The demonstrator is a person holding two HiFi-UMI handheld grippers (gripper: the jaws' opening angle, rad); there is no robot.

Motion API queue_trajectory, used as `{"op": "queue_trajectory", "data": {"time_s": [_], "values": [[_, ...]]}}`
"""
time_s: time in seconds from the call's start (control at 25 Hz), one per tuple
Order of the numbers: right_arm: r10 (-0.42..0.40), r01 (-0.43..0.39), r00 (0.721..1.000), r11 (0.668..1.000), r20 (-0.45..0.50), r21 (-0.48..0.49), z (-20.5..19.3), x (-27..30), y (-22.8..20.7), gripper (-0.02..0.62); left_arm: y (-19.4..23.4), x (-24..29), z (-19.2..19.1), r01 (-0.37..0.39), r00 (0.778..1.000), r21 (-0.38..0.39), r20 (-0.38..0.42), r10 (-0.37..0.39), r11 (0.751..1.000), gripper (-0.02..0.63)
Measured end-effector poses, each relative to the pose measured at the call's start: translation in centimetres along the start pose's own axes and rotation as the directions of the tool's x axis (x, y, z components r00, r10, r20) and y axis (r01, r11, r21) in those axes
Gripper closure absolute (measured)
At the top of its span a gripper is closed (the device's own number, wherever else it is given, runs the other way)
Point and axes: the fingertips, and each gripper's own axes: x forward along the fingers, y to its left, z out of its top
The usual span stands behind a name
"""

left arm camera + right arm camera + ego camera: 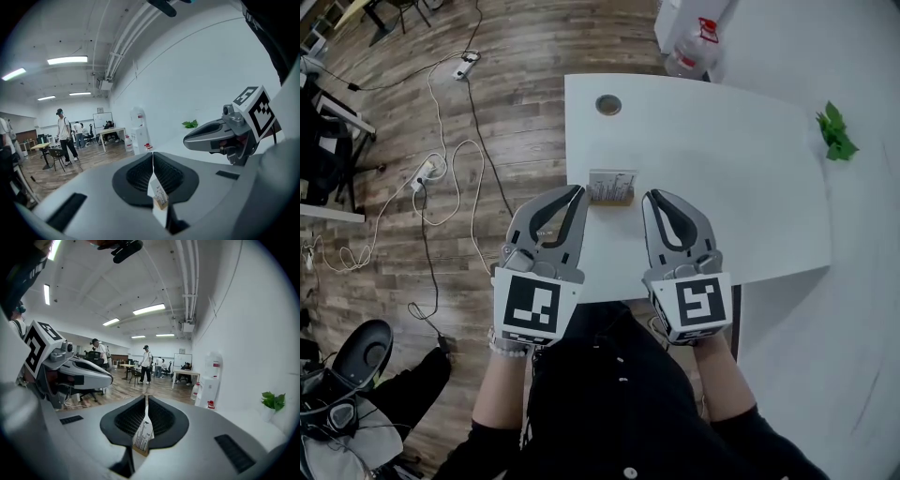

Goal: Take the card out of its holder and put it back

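Note:
A white printed card [612,186] stands upright in a small wooden holder [615,201] near the front left of the white table [741,178]. My left gripper [577,191] is shut and empty, its tips just left of the card. My right gripper [648,196] is also shut and empty, its tips just right of the card. In the left gripper view, the card [158,193] shows through the opening behind the closed jaws, and the right gripper [187,139] hangs at the right. The right gripper view shows the card [142,436] the same way, with the left gripper [110,378] at the left.
A round cable grommet [608,105] sits at the table's back left and a green plant [835,132] at its right edge. A water bottle [688,49] stands behind the table. Cables and a power strip [429,170] lie on the wooden floor at the left.

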Motion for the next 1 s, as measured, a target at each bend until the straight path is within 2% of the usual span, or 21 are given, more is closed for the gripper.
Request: {"op": "queue_trajectory", "data": {"time_s": [0.12, 0.48, 0.64, 1.0], "values": [[-0.002, 0.003, 1.000, 1.000, 0.028, -0.025, 1.5, -0.9, -0.2, 0.543, 0.0, -1.2, 1.4, -0.030, 1.000, -0.034, 0.000, 0.030, 0.999, 0.589], [-0.015, 0.019, 0.996, 0.999, 0.091, -0.043, 4.6, -2.8, -0.6, 0.545, 0.1, -3.1, 3.8, -0.063, 0.998, -0.024, 0.030, 0.064, 0.998, 0.589], [-0.023, 0.026, 0.995, 0.999, 0.101, -0.032, 5.1, -3.5, -0.8, 0.545, -0.1, -3.8, 4.1, -0.068, 0.997, -0.004, 0.029, 0.068, 0.998, 0.589], [0.002, 0.003, 0.996, 0.998, 0.087, -0.057, 4.8, -4.4, -0.8, 0.545, -0.7, -4.4, 4.2, -0.083, 0.996, -0.026, 0.027, 0.084, 0.996, 0.589]]}}
